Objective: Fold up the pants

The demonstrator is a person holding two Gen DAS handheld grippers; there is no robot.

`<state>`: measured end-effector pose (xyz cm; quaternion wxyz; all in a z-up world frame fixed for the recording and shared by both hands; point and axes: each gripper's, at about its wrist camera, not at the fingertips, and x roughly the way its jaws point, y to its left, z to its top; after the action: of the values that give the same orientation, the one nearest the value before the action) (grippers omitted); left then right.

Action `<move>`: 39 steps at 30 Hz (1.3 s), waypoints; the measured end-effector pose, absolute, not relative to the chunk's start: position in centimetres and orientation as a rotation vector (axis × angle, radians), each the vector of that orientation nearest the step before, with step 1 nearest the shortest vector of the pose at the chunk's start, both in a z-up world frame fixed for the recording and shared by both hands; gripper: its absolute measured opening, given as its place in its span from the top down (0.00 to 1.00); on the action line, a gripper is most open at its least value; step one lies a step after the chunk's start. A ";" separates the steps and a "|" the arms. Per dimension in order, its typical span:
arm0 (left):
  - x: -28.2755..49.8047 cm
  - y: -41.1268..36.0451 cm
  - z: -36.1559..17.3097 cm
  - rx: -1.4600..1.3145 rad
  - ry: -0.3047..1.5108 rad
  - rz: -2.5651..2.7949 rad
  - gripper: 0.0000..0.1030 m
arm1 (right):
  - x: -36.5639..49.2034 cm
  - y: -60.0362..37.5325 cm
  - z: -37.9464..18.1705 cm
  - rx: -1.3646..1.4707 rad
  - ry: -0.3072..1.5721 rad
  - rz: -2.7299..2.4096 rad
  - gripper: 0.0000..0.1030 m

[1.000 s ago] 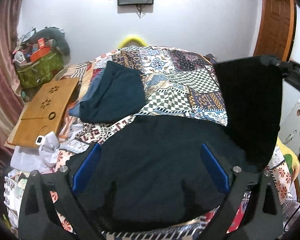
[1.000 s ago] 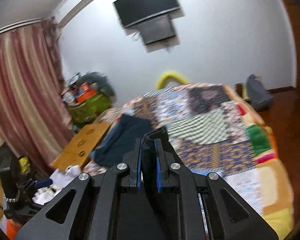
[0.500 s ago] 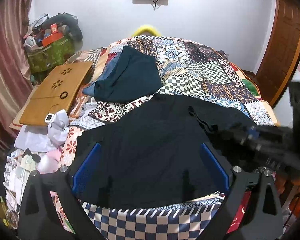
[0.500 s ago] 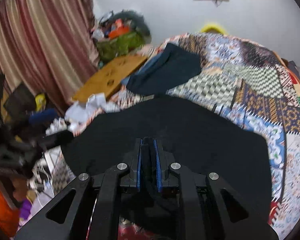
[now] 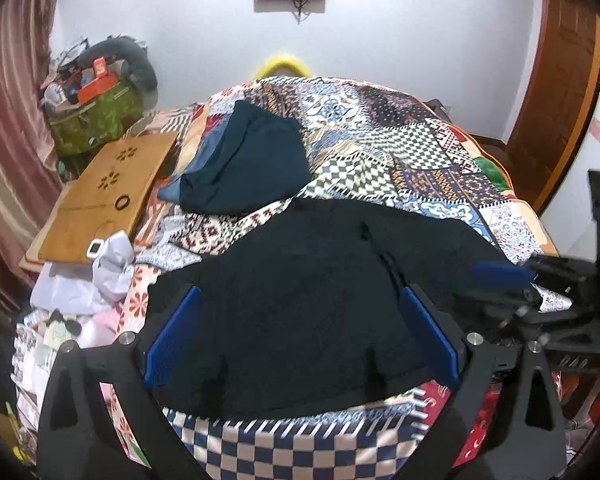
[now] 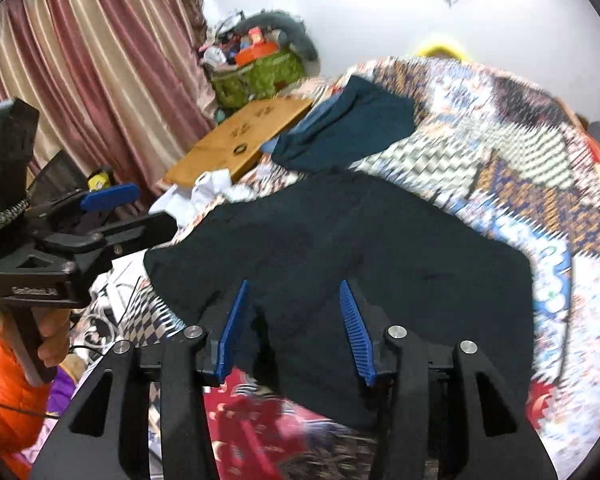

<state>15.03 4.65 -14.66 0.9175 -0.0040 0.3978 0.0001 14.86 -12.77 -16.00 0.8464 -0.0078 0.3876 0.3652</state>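
Note:
The black pants [image 5: 300, 292] lie folded in a broad flat heap on the patchwork bedspread [image 5: 380, 148], near its front edge. My left gripper [image 5: 300, 336] hovers over their near edge, open wide, its blue pads [image 5: 172, 340] apart with nothing pressed between them. At the pants' right side is my right gripper [image 6: 292, 286]. Its jaws are opening. Black cloth lies between its pads [image 6: 354, 328], but they do not press on it. One blue pad [image 5: 500, 274] of it shows at the right of the left wrist view. A hand [image 6: 48, 344] holds the left gripper [image 6: 152, 206].
A dark teal garment [image 5: 252, 168] lies further back on the bed. A wooden lap desk [image 5: 104, 196] and white cloths [image 5: 100, 272] are at the left. A green bag [image 5: 92, 120] stands by the curtain [image 6: 100, 60], and a wooden door [image 5: 556, 100] is at the right.
My right gripper carried the raised flap of black pants down onto the rest of them, then its jaws parted. The left gripper stayed open in place.

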 end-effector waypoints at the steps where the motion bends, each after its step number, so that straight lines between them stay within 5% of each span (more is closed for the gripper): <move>1: 15.3 4.3 -14.5 0.000 0.816 -0.006 0.02 | 15.1 -13.3 -15.7 -0.016 0.807 0.759 0.57; 6: 17.9 1.8 -14.0 0.041 0.813 -0.056 0.02 | 17.1 -16.7 -14.1 -0.030 0.738 0.651 0.47; 21: 28.1 -4.1 -19.9 0.069 1.047 -0.183 0.02 | 23.1 -19.8 -19.7 -0.019 0.904 0.621 0.47; 28: 28.9 -4.2 -24.6 0.146 1.165 -0.174 0.00 | 22.9 -20.5 -23.5 -0.055 1.012 0.652 0.47; 39: 26.7 -2.8 -23.9 0.137 1.103 -0.150 0.00 | 20.0 -24.3 -23.9 -0.008 1.050 0.579 0.47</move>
<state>26.71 -2.78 -23.94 0.8469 0.0647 0.5229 -0.0712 19.99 -24.28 -23.94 0.8258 -0.0037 0.4939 0.2723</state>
